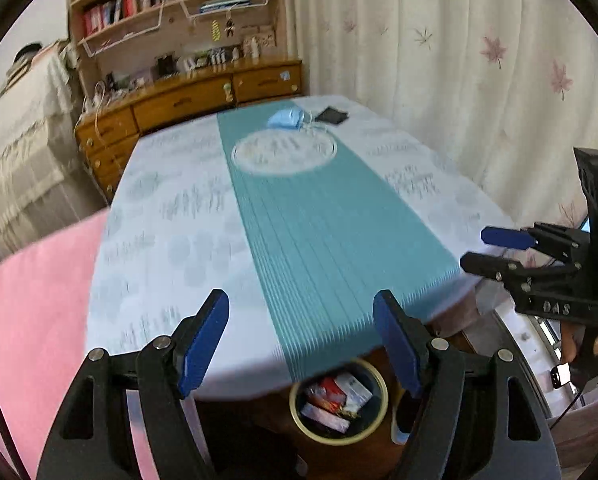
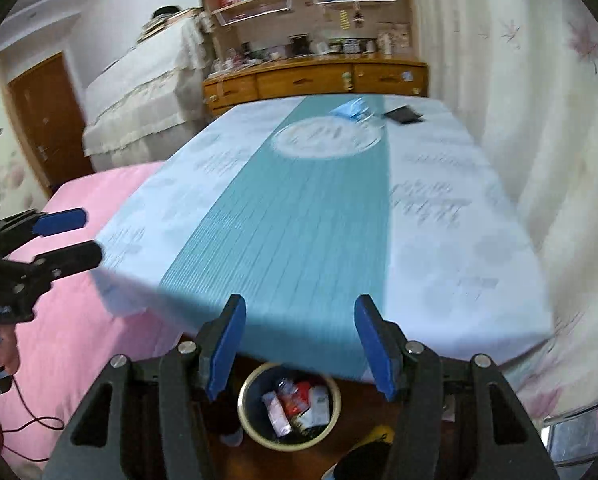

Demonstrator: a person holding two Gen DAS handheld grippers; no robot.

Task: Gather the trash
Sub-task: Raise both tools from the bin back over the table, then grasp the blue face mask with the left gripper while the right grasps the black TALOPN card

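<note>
A crumpled blue face mask (image 1: 286,118) lies at the far end of the table (image 1: 179,216), on the teal runner; it also shows in the right wrist view (image 2: 349,109). A round bin (image 1: 339,400) with several wrappers stands on the floor below the table's near edge; it shows in the right wrist view too (image 2: 289,406). My left gripper (image 1: 301,338) is open and empty above the near edge. My right gripper (image 2: 299,344) is open and empty beside it; it shows in the left wrist view (image 1: 473,248).
A small black wallet-like thing (image 1: 331,115) lies next to the mask. A pink bed (image 2: 83,240) is left of the table. Curtains (image 1: 459,80) hang on the right. A wooden desk with shelves (image 1: 187,96) stands beyond the table.
</note>
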